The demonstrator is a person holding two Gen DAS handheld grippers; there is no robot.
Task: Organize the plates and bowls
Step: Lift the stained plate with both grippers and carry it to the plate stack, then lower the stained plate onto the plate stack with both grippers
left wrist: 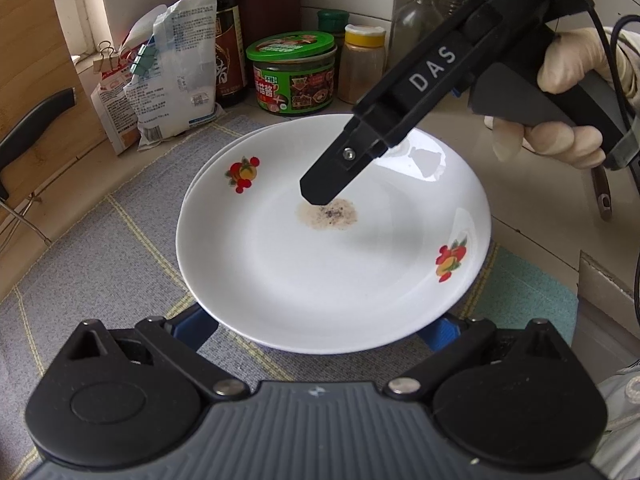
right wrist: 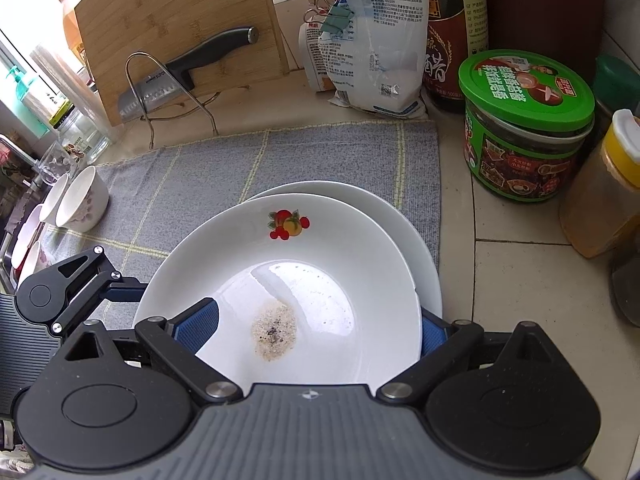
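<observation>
While left view lacks them | right view: bowls (right wrist: 82, 198) beside mat (right wrist: 240, 168)

A white plate (left wrist: 332, 264) with fruit prints lies on a grey checked mat (left wrist: 100, 248) on the table, stacked on another plate, and it has a small brownish stain (left wrist: 327, 215) in its middle. The right gripper (left wrist: 320, 194), held by a gloved hand (left wrist: 560, 92), points down with its tip just above the stain. Behind the plate, near the back edge of the table, stand a green-lidded jar (left wrist: 291, 72), a dark sauce bottle (left wrist: 220, 40), a yellow-capped spice jar (left wrist: 364, 64) and clipped bags (left wrist: 172, 76).
</observation>
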